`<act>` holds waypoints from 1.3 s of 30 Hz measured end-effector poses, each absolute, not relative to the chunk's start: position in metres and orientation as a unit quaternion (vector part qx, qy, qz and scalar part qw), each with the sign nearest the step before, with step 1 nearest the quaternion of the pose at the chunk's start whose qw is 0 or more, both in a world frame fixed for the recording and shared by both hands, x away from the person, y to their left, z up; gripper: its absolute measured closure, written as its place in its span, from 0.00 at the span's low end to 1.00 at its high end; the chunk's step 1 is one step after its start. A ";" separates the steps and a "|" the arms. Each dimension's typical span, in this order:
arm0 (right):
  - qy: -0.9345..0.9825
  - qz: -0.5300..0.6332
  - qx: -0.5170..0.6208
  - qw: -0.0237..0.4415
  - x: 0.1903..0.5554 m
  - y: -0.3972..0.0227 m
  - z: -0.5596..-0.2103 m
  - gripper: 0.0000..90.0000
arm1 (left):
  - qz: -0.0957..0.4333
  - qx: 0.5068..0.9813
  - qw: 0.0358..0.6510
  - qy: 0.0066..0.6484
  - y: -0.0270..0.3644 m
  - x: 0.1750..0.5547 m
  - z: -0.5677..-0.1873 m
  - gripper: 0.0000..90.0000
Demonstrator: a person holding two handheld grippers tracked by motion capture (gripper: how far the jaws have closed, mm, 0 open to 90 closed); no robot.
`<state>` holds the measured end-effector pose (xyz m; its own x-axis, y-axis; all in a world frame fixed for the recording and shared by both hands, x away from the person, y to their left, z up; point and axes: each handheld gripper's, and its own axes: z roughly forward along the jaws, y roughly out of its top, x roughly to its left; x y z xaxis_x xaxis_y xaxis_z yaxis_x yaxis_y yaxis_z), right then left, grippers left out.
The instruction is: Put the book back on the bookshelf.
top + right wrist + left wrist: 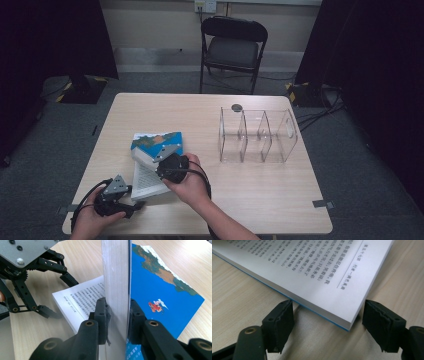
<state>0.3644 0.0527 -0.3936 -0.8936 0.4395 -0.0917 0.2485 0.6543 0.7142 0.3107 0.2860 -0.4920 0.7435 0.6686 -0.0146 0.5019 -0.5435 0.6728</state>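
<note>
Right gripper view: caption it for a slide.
Right gripper clamps the open book's raised pages; left gripper hovers at its lower page.

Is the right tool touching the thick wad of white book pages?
Touching: in the right gripper view, the right tool has both black pads pressed on the white page wad.

This looks like a lab or recording room set up for capture work. A pale wood-grain table (260, 200) stands alone on grey carpet, hemmed by black curtains (370, 45) on both sides. Cables run across the floor past yellow-and-black hazard tape (295, 92) (near the right curtain), and a black folding chair (232, 47) waits against a bare wall with a socket (205, 6).
</note>
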 end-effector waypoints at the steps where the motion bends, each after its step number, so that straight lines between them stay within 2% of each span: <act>1: 0.900 0.369 0.191 0.129 0.364 0.053 -0.393 0.83 | 0.123 0.870 0.339 0.336 0.286 0.311 -0.492 0.28; 4: 0.900 0.370 0.193 0.130 0.364 0.053 -0.393 0.83 | 0.127 0.866 0.341 0.344 0.286 0.312 -0.492 0.30; 7: 0.900 0.369 0.193 0.129 0.364 0.053 -0.393 0.83 | 0.130 0.858 0.344 0.358 0.288 0.312 -0.491 0.39; 16: 0.901 0.367 0.188 0.132 0.363 0.053 -0.396 0.83 | 0.134 0.858 0.337 0.363 0.287 0.312 -0.490 0.41; 23: 0.900 0.370 0.192 0.130 0.362 0.051 -0.398 0.83 | 0.132 0.839 0.359 0.387 0.290 0.311 -0.482 0.42; 29: 0.902 0.367 0.186 0.132 0.361 0.051 -0.400 0.83 | 0.143 0.836 0.358 0.391 0.289 0.310 -0.481 0.42; 33: 0.902 0.368 0.185 0.128 0.360 0.052 -0.402 0.83 | 0.170 0.826 0.368 0.391 0.292 0.310 -0.474 0.42; 39: 0.903 0.366 0.185 0.129 0.359 0.052 -0.403 0.83 | 0.174 0.820 0.381 0.390 0.290 0.313 -0.474 0.41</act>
